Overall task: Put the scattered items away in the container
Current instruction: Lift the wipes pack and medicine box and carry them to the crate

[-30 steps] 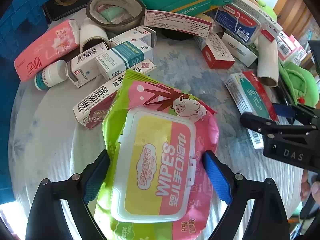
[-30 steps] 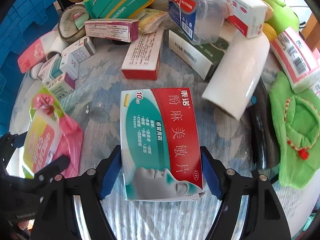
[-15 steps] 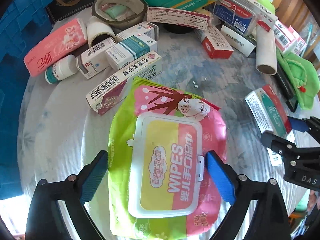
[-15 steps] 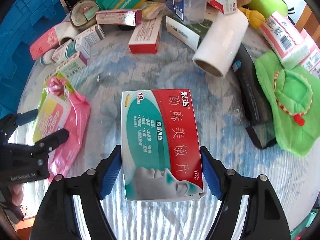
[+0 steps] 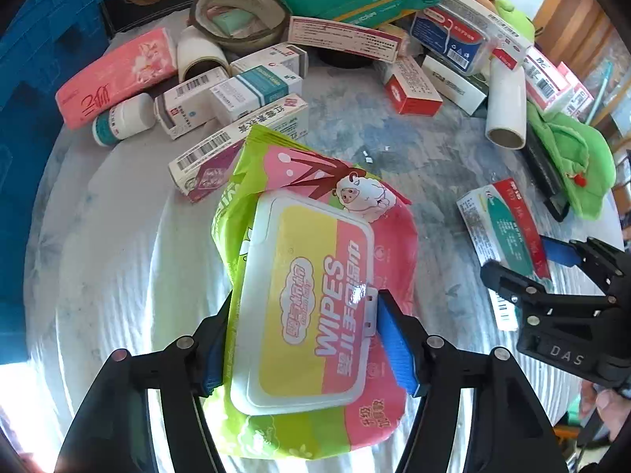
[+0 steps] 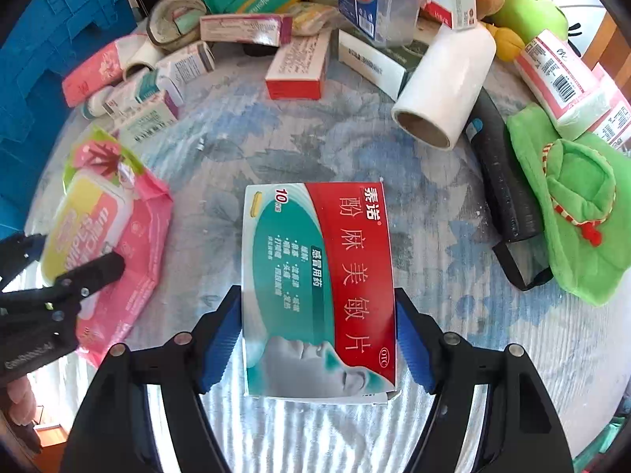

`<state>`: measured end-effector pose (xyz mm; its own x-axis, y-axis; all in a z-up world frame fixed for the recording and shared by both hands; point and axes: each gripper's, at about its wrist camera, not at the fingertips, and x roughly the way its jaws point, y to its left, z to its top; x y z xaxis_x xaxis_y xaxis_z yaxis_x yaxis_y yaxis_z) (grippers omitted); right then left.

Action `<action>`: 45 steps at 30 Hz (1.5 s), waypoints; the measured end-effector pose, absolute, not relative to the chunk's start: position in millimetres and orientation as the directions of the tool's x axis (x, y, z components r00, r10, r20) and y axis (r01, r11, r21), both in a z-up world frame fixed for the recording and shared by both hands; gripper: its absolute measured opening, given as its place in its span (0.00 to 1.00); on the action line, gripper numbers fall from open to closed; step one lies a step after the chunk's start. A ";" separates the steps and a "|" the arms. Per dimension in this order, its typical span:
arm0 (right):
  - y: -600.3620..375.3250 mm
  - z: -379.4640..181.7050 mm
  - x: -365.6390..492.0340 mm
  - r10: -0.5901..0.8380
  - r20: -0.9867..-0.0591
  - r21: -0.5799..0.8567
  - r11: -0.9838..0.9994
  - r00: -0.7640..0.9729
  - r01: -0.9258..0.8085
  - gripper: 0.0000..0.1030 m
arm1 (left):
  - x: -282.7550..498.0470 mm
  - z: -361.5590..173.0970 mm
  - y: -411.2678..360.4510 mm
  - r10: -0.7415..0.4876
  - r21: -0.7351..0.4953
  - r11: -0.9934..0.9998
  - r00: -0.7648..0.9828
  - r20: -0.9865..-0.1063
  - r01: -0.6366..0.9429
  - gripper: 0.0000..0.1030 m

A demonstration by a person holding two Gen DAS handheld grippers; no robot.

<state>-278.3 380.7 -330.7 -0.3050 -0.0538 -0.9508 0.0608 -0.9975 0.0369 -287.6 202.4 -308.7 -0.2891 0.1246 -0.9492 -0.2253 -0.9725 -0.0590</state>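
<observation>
My left gripper [image 5: 307,339] is shut on a pink and green wipes pack [image 5: 315,295] with a white flip lid, held above the round table [image 5: 118,256]. My right gripper [image 6: 317,335] is shut on a red and teal medicine box [image 6: 319,287], also held above the table. The medicine box shows in the left wrist view [image 5: 504,228] at the right. The wipes pack shows in the right wrist view [image 6: 106,232] at the left. A blue crate [image 5: 35,90] stands at the table's left edge.
Many items lie along the table's far side: a pink tissue pack [image 5: 114,75], a small white bottle [image 5: 122,118], several medicine boxes [image 5: 236,94], a tape roll [image 5: 240,19], a white paper roll [image 6: 445,86], a black case [image 6: 504,185], a green plush [image 6: 579,205].
Both grippers have risen and pulled back from the table with their items. The left jaws have closed in tighter on the wipes pack.
</observation>
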 end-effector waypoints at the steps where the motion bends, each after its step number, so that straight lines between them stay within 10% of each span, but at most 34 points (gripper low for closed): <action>1: 380.0 -324.8 -277.5 -0.060 -0.946 0.042 -0.997 -0.318 0.063 0.70 | -285.3 -305.9 200.6 0.119 -0.054 -0.974 -0.296 -0.948 -0.220 0.62; 28: 308.4 -67.6 -281.8 -0.218 -0.614 -0.011 -0.959 -0.759 0.284 0.70 | -266.9 -79.5 149.1 -0.030 0.064 -0.998 -0.799 -0.600 -0.010 0.62; 45: 73.9 23.5 -288.8 -0.431 -0.484 -0.034 -0.860 -0.761 0.509 0.70 | -251.9 24.5 -69.1 -0.250 0.116 -0.968 -0.860 -0.445 0.222 0.62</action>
<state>-288.8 73.9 23.5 -0.7614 -0.4312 -0.4841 0.5087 -0.8603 -0.0340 -251.9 -69.1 24.5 -0.8601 -0.2501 -0.4447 0.2215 -0.9682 0.1160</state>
